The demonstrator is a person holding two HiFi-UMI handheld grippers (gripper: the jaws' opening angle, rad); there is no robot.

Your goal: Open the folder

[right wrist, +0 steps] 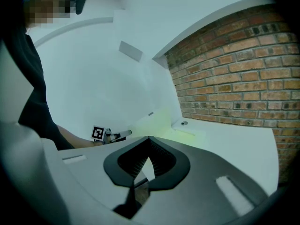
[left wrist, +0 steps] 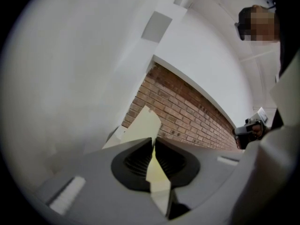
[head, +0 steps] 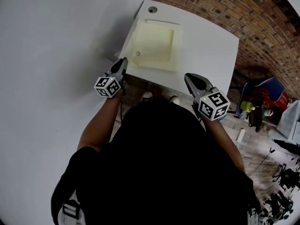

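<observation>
A pale yellow folder (head: 154,46) lies on the white table (head: 208,41). My left gripper (head: 124,61) is at the folder's near left corner. In the left gripper view its jaws (left wrist: 153,139) are shut on a thin yellow flap of the folder (left wrist: 145,123), which rises ahead of them. From the right gripper view the folder's cover (right wrist: 154,122) looks lifted off the table, with the left gripper (right wrist: 123,134) at its edge. My right gripper (head: 190,78) hangs just off the table's near edge, right of the folder. Its jaws (right wrist: 149,138) are shut on nothing.
A round hole (head: 152,9) sits in the table's far left corner. A brick wall (head: 243,13) runs behind and to the right; a white wall (head: 56,55) is on the left. Bags and gear (head: 262,102) crowd the floor at the right.
</observation>
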